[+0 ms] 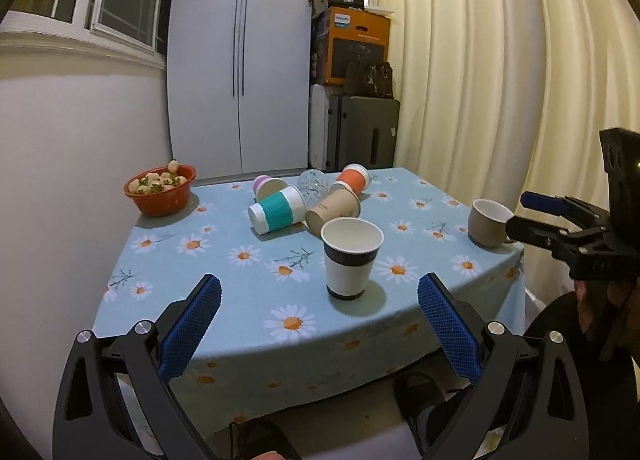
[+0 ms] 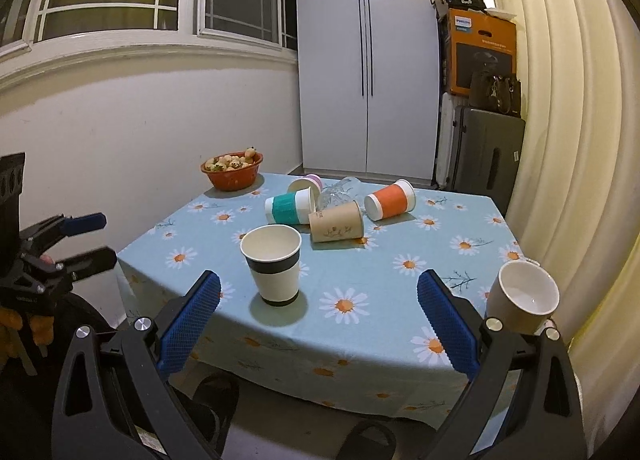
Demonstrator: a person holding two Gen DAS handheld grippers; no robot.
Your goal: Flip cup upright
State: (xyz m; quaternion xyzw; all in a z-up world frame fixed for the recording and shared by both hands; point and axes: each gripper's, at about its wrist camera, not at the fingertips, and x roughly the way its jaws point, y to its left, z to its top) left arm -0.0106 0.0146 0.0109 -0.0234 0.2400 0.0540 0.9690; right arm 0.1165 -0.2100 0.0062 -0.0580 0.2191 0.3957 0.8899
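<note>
A white paper cup with a dark band (image 1: 351, 257) (image 2: 274, 264) stands upright near the table's front edge. Behind it several cups lie on their sides: a teal-sleeved one (image 1: 277, 214) (image 2: 290, 207), a brown one (image 1: 333, 210) (image 2: 337, 226), an orange-sleeved one (image 1: 353, 179) (image 2: 390, 200), a pink one (image 1: 267, 185) (image 2: 306, 182) and a clear glass (image 1: 313, 184) (image 2: 339, 190). A beige mug (image 1: 489, 222) (image 2: 523, 297) stands upright at the right edge. My left gripper (image 1: 319, 300) is open and empty, held back before the table. My right gripper (image 2: 319, 298) is open and empty too.
A red bowl of fruit (image 1: 160, 190) (image 2: 233, 169) sits at the table's far left corner. The flowered blue tablecloth (image 1: 240, 300) (image 2: 380, 300) hangs over the front edge. Curtains hang to the right; a white cupboard (image 1: 240, 60), suitcase and boxes stand behind.
</note>
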